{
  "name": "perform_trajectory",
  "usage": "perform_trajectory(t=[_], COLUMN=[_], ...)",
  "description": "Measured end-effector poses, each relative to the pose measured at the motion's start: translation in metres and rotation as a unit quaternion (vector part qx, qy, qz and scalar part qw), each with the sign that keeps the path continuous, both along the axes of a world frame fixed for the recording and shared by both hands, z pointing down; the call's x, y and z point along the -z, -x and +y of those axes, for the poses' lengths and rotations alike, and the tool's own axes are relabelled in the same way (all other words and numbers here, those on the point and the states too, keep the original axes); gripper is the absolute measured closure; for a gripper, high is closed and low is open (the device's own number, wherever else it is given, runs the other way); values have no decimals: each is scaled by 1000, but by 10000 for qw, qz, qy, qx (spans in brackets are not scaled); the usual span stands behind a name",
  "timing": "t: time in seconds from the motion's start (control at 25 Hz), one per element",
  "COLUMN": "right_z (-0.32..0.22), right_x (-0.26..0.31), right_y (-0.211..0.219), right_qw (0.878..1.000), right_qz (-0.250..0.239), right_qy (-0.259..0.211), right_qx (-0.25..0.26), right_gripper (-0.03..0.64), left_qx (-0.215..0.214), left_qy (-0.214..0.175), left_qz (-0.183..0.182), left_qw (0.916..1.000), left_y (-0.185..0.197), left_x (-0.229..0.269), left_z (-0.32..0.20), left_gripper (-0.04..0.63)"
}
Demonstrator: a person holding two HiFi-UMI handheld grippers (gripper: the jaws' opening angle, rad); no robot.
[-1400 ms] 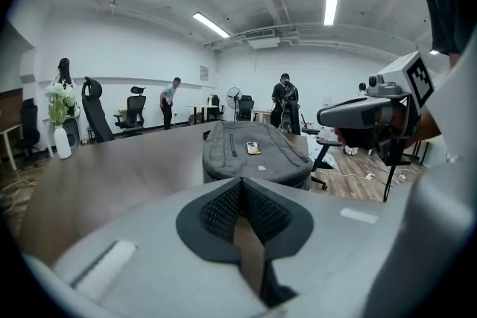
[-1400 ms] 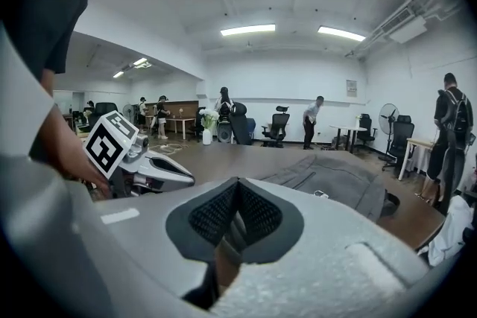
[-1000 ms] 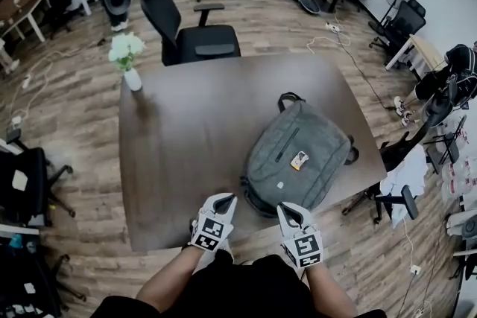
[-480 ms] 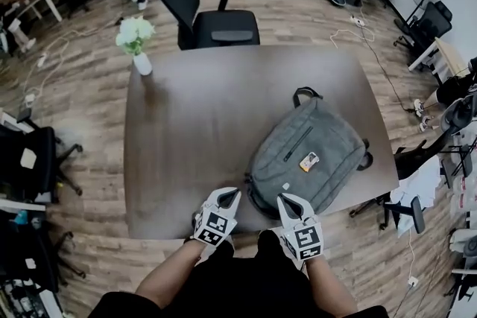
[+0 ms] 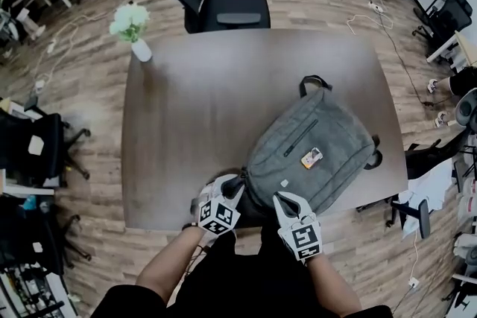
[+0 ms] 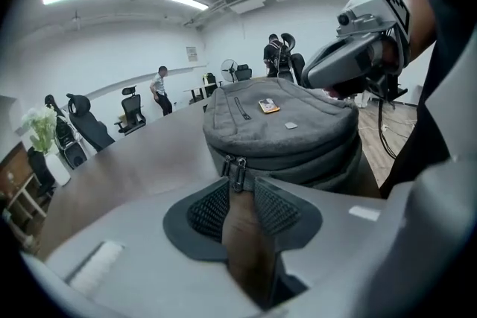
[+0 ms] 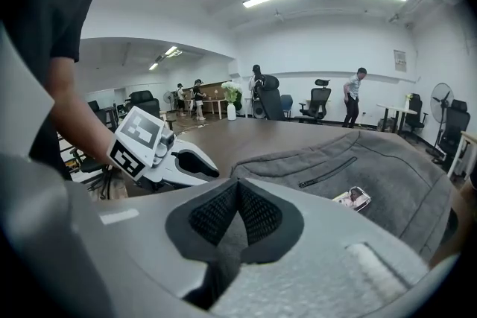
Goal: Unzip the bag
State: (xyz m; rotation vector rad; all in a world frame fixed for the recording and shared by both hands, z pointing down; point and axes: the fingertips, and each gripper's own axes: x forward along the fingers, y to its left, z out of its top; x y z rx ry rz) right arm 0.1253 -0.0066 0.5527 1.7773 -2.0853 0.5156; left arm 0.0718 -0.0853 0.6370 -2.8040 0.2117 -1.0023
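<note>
Head view: the grey bag (image 5: 317, 149) lies flat on the table (image 5: 179, 115), toward 4 o'clock, with its near end at the table's front edge. No gap shows anywhere along its zip, so I judge the unzipping has not begun and the whole run is left to do. The left gripper (image 5: 234, 185) reaches the bag's near corner at about 6 o'clock. The right gripper (image 5: 281, 199) hovers just beside it, over the near edge of the bag. A vase of flowers (image 5: 133, 27) stands well apart at 10 o'clock.

Left gripper view: the fingers (image 6: 209, 208) have just been opening and stand released, with a clear gap between them. The two zipper pulls (image 6: 235, 173) hang together at 12 o'clock, right at the mouth of that gap. The pads are not yet pinching them, and only the table shows through the gap.

Right gripper view: the fingers (image 7: 261, 214) are clenched together on nothing. The bag's grey top spreads from 1 to 4 o'clock, and whether the tips touch the fabric I cannot tell. The left gripper sits at 9 o'clock.
</note>
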Motion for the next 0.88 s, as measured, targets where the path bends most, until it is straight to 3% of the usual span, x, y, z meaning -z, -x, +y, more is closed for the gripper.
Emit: perform_trajectory(t=[0.28, 0.52, 0.68, 0.88], right_z=[-1, -4, -8, -12], right_x=[-3, -4, -5, -8], right_y=[-11, -17, -21, -24], right_qw=[9999, 9998, 9997, 9995], right_qz=[-20, -55, -55, -49], right_qy=[3, -4, -3, -3], right_qx=[119, 193, 240, 304], right_gripper=[614, 613, 614, 612], left_qx=[-337, -740, -704, -463], left_qy=[-329, -736, -1008, -769], left_qz=[-433, -850, -967, -915], left_qw=[9980, 9909, 9877, 9918], left_y=[-10, -14, -14, -13], left_x=[-12, -17, -18, -16], left_z=[-6, -4, -1, -1], left_gripper=[489, 503, 541, 549])
